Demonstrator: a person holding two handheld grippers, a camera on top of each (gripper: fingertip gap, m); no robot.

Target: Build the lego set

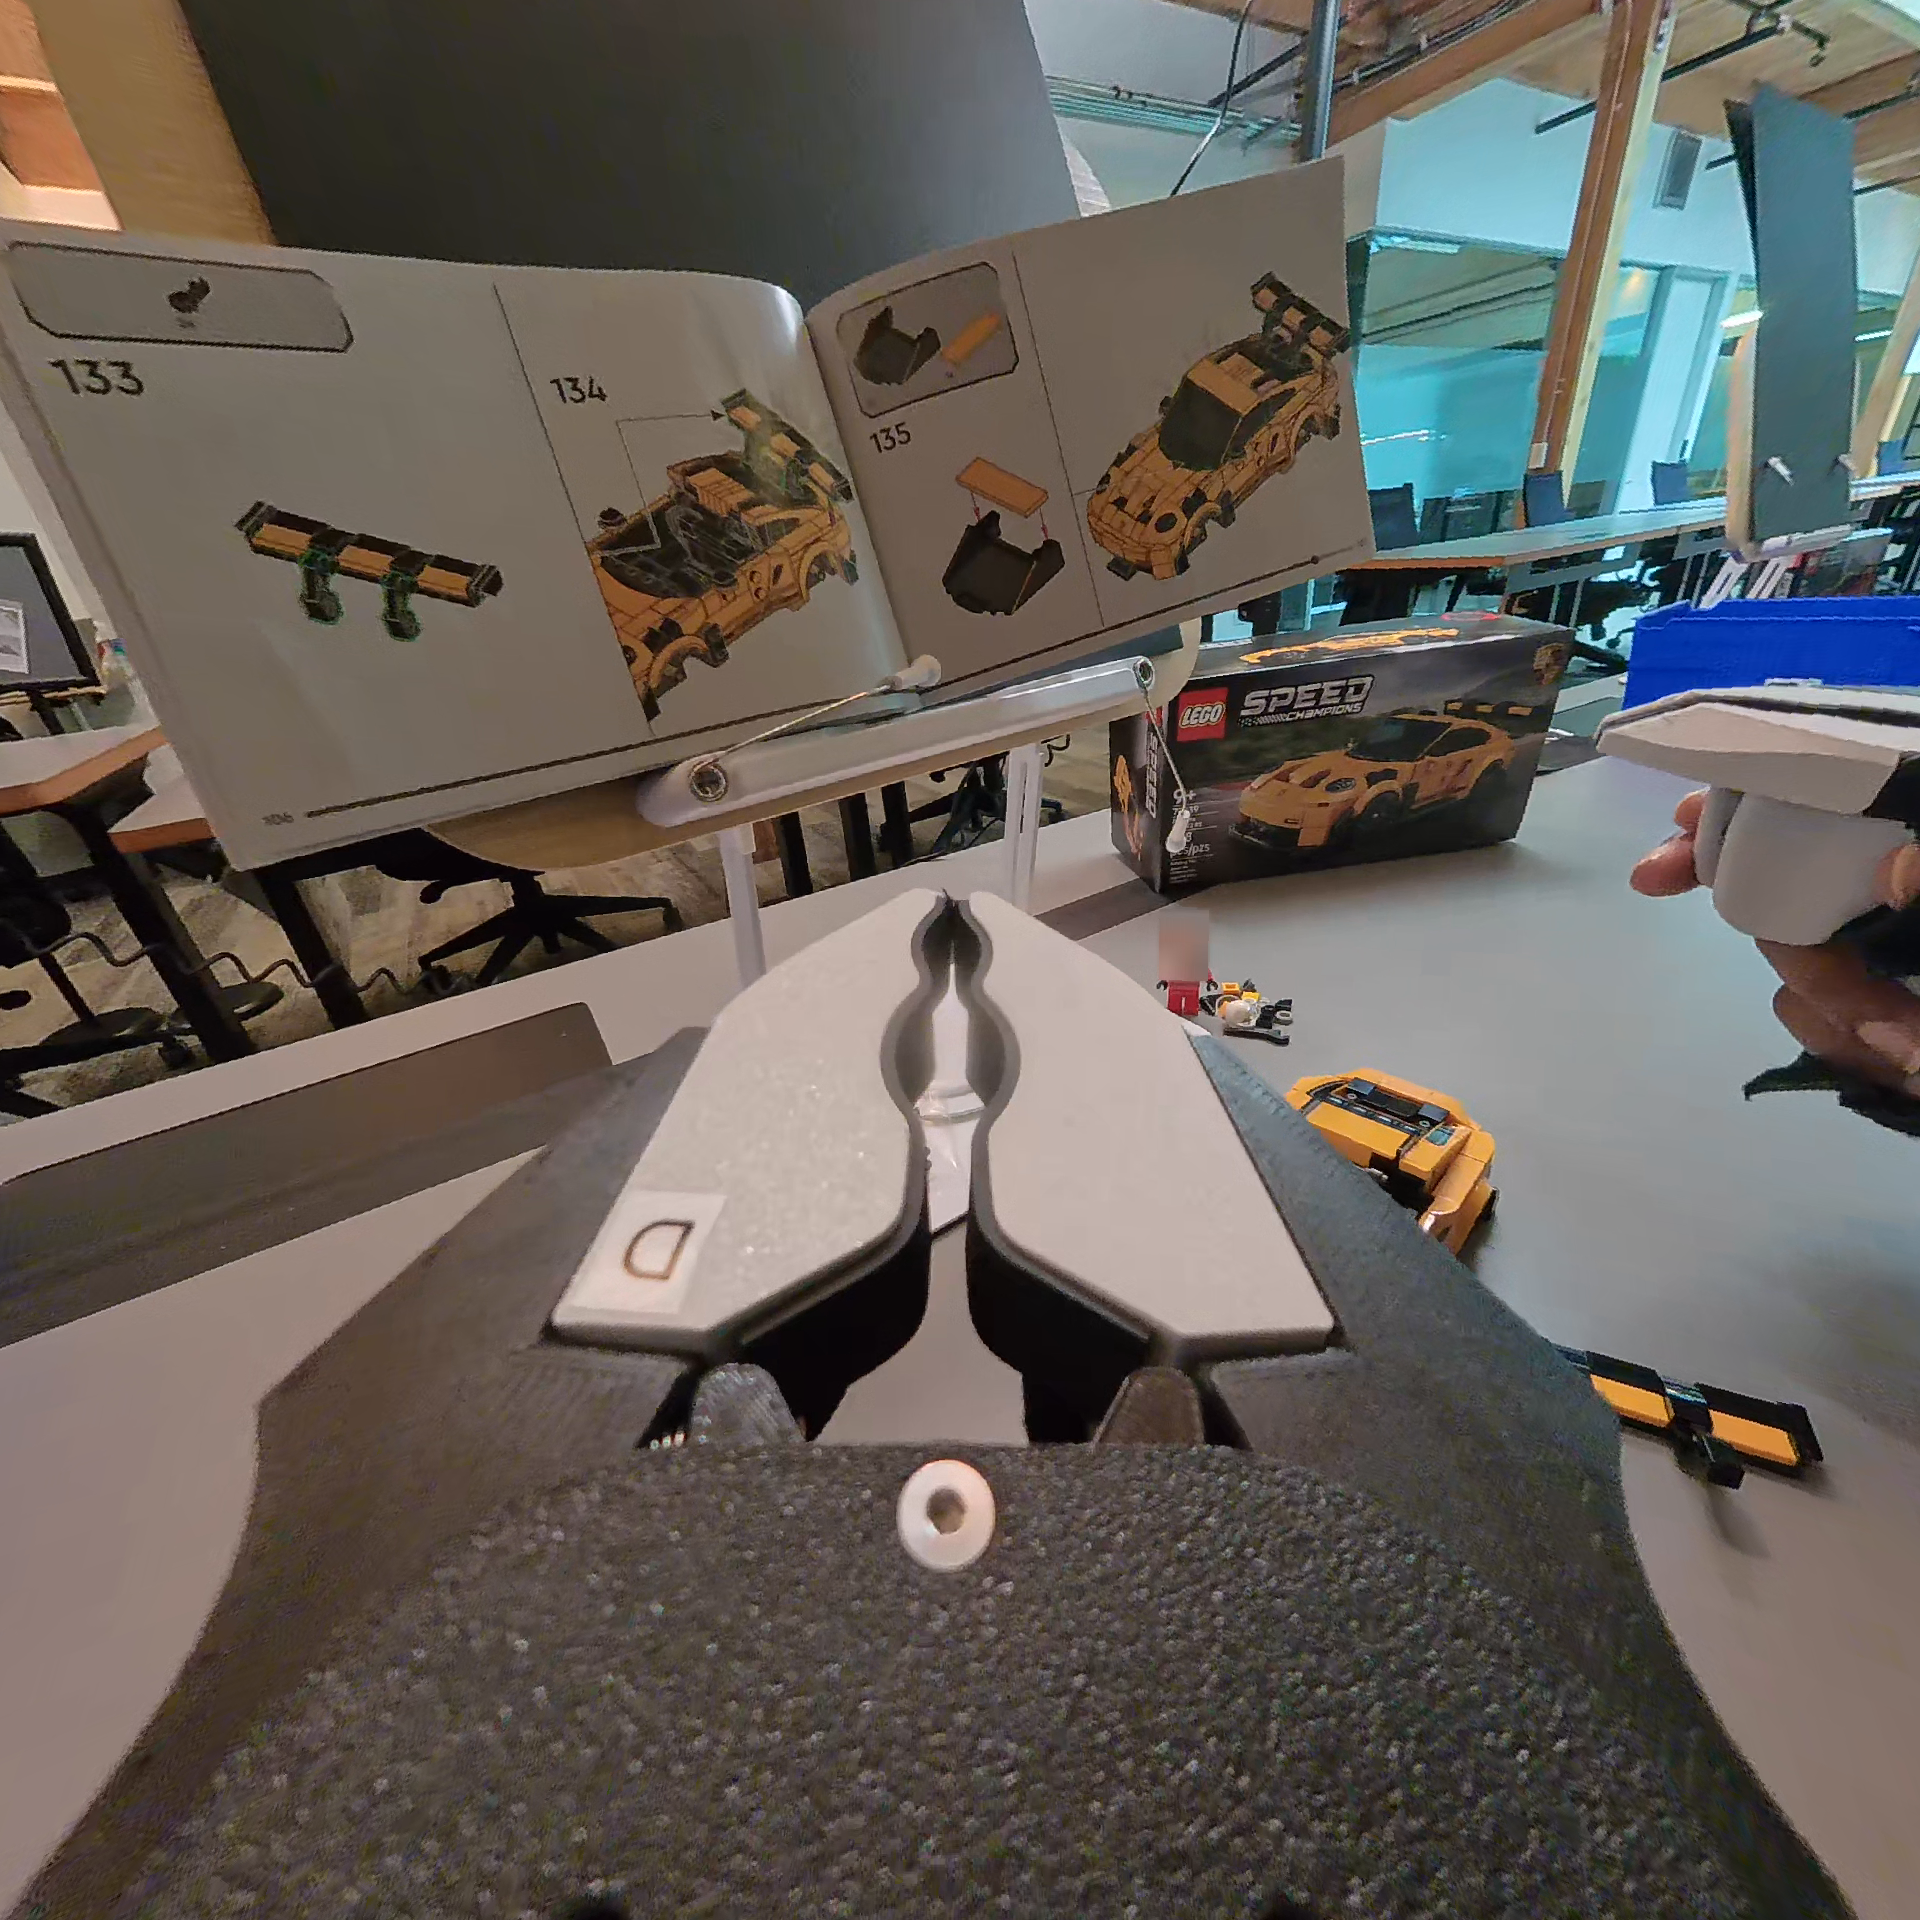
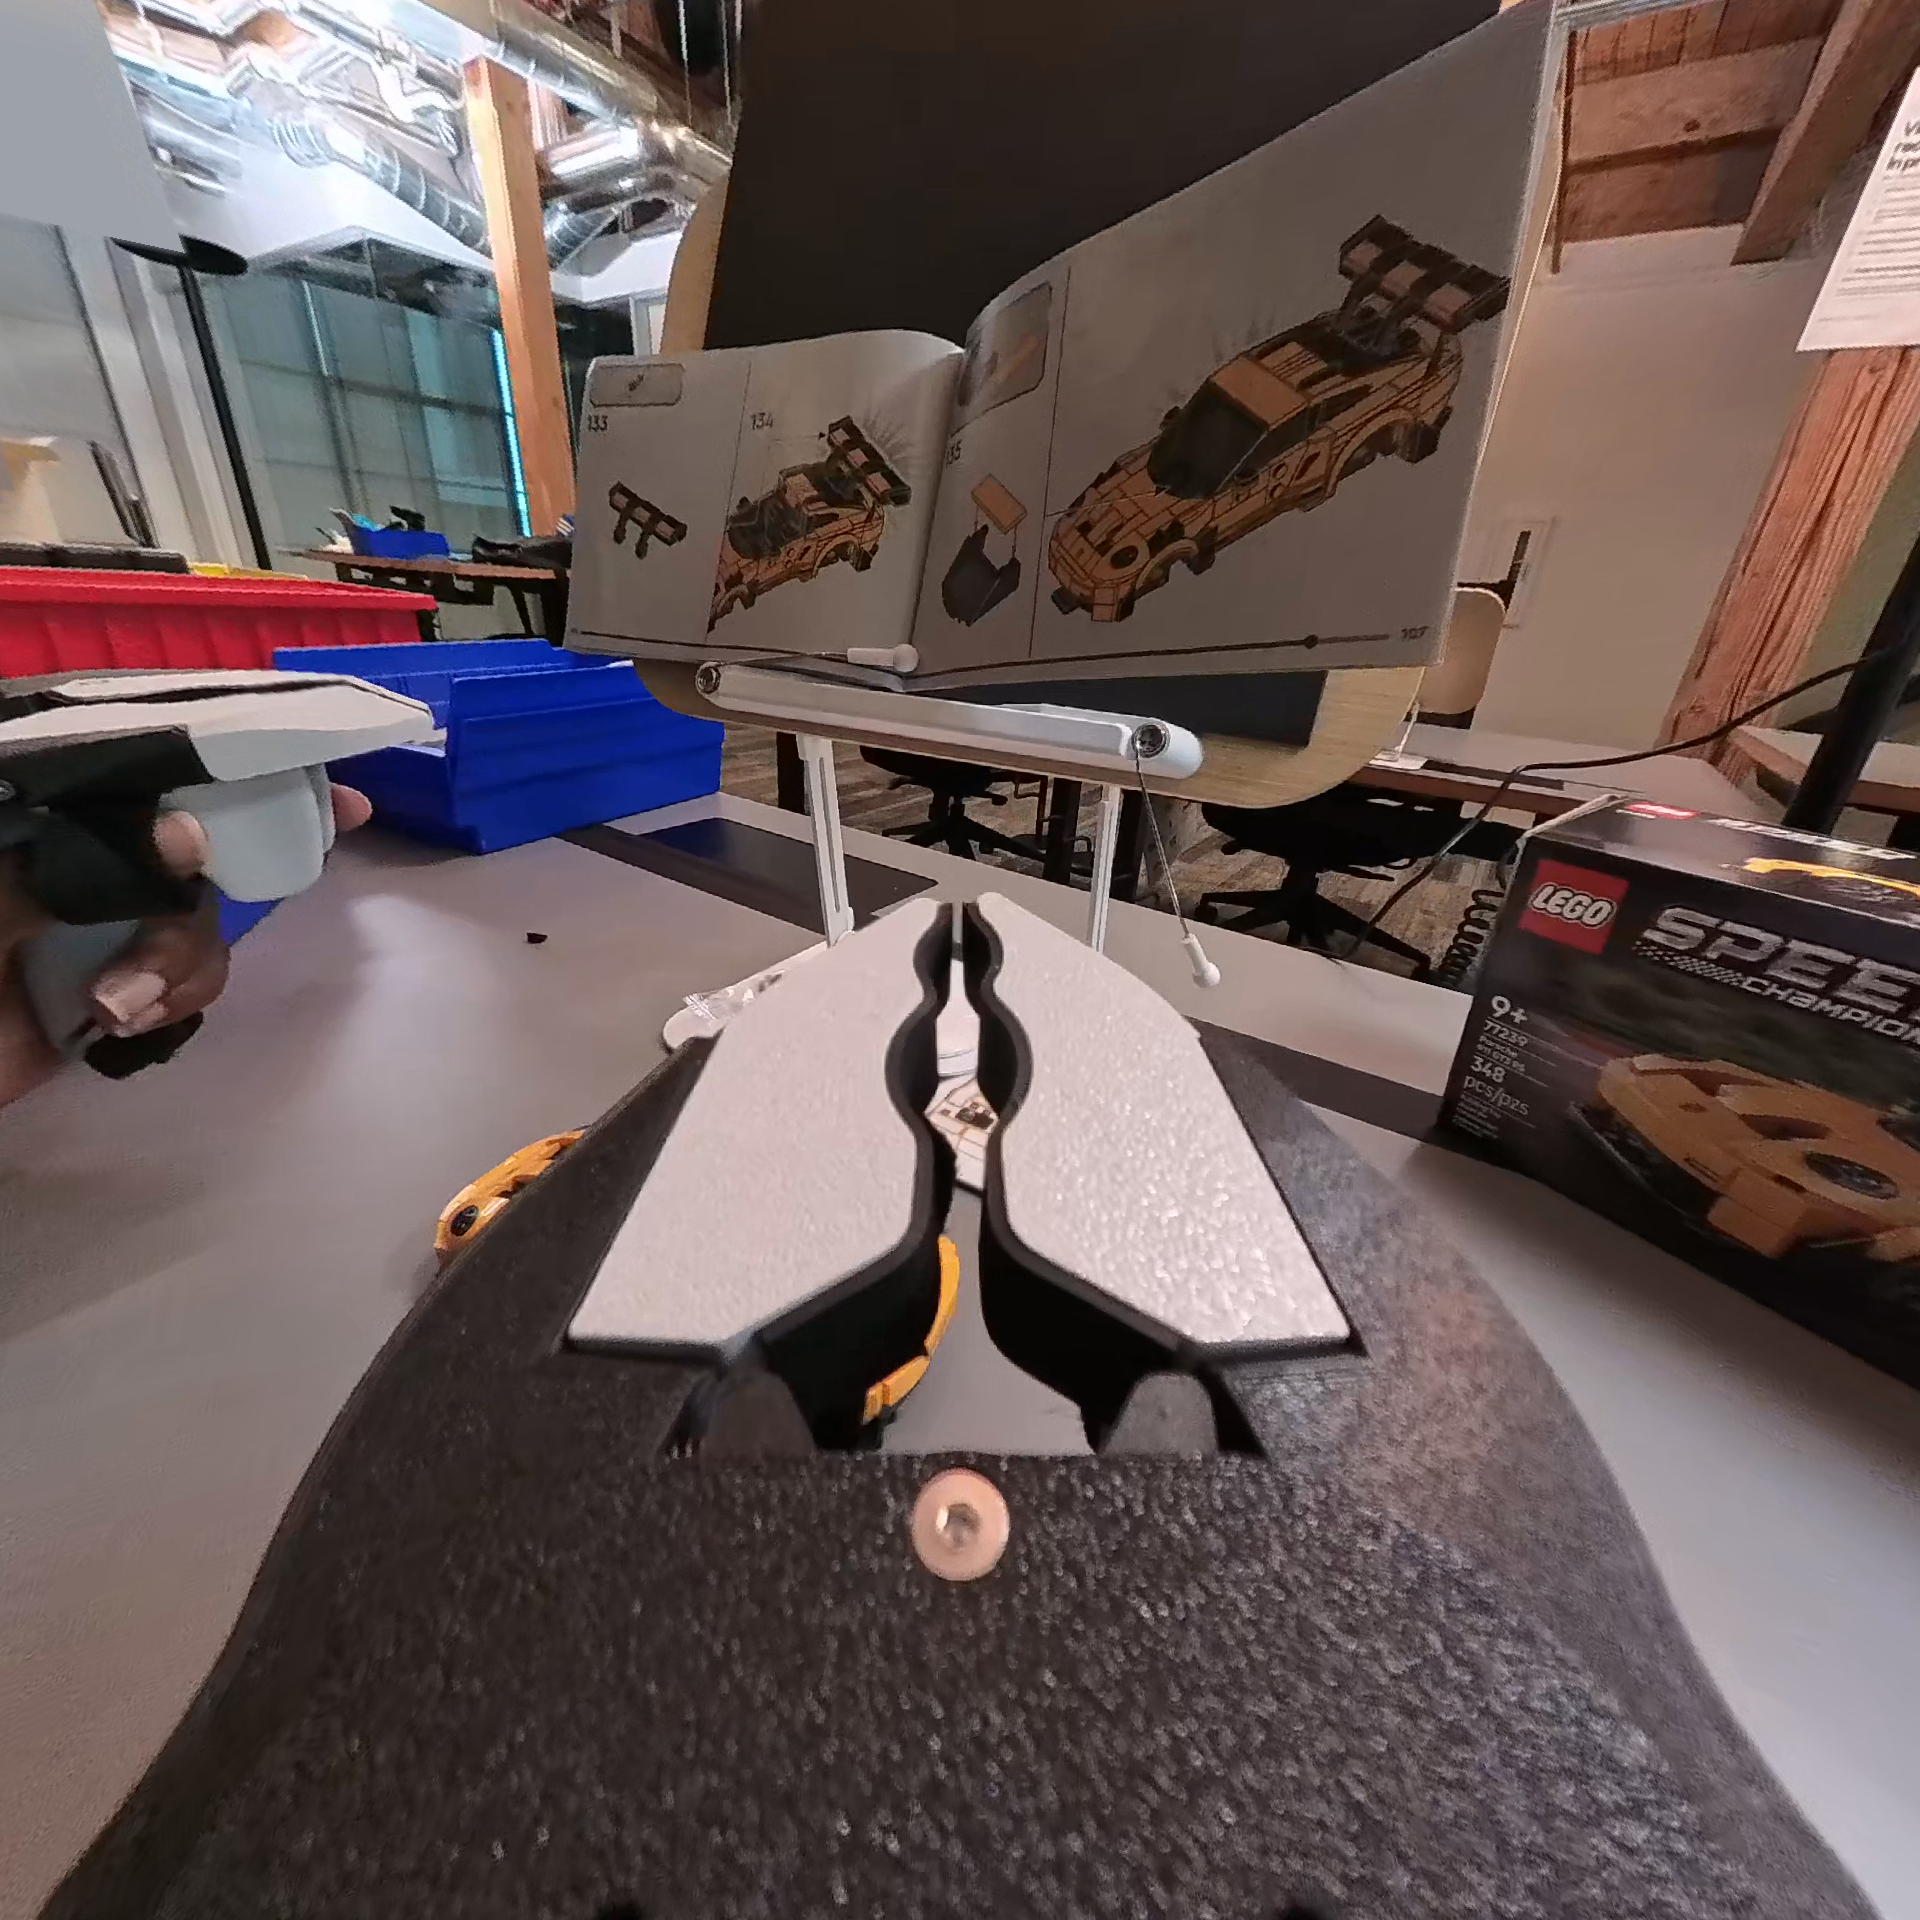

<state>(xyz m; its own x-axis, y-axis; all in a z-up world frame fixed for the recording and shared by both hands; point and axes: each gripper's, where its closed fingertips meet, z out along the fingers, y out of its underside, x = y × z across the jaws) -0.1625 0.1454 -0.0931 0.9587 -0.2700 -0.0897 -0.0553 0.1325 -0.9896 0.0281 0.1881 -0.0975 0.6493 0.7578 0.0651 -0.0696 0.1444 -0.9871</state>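
Left wrist view: yellow brick-built car [image 1: 1397, 1148] sits on the smooth grey table [image 1: 1558, 1039], black-and-yellow wing [image 1: 1704, 1429] lying apart to its right. Left gripper [image 1: 948, 902] with matte grey fingers pressed together, empty. Right gripper [image 2: 957, 909] likewise closed. Open instruction booklet [image 1: 665, 499] on stand; open-plan office behind.

Grey table [image 1: 1558, 1195] bears yellow car [image 1: 1397, 1148], spoiler [image 1: 1704, 1418], box [image 1: 1340, 743].

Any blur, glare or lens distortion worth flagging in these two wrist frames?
Left wrist view: fisheye bending bows the instruction booklet and table edge; the near gripper housing is soft, the yellow car sharp. Right wrist view: the same curvature; the booklet looks slightly soft, as does the set box at the frame edge. No strong glare in either.
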